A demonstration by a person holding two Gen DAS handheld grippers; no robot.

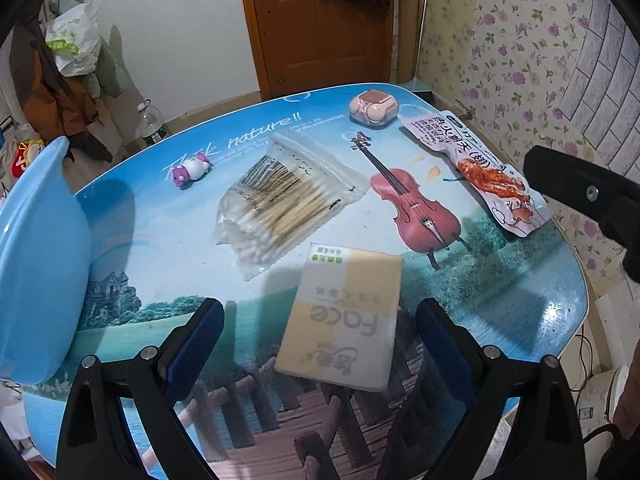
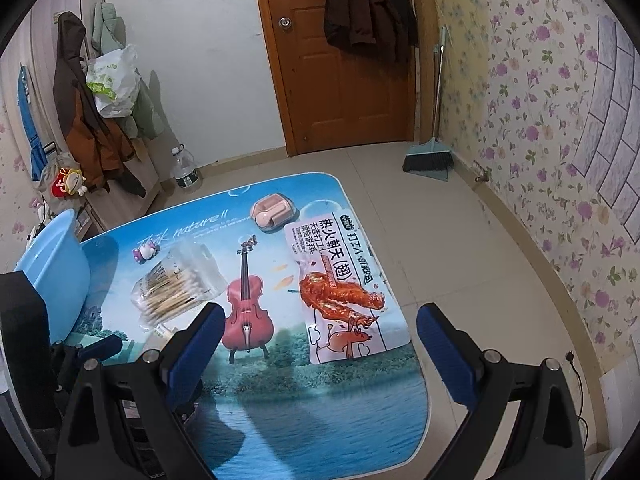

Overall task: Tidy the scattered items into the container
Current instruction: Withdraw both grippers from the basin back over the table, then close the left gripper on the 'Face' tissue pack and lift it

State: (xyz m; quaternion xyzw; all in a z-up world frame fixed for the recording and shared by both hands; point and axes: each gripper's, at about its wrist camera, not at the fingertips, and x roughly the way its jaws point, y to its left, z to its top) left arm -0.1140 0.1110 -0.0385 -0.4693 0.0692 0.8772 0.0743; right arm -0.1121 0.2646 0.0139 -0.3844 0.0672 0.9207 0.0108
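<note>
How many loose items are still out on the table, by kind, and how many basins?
Cotton swab bag: 1
Tissue pack: 1
Snack packet: 1
Pink case: 1
Small toy figure: 1
Blue basin: 1
Total: 5 loose items, 1 basin

i see the bench [image 1: 532, 320] with its printed lake scene. on it lie a tissue pack [image 1: 340, 320], a bag of cotton swabs [image 1: 276, 196], a snack packet [image 2: 340, 284], a small pink case [image 1: 374, 108], a tiny toy [image 1: 190, 170], and a blue basin [image 1: 40, 264] at its left edge.
</note>
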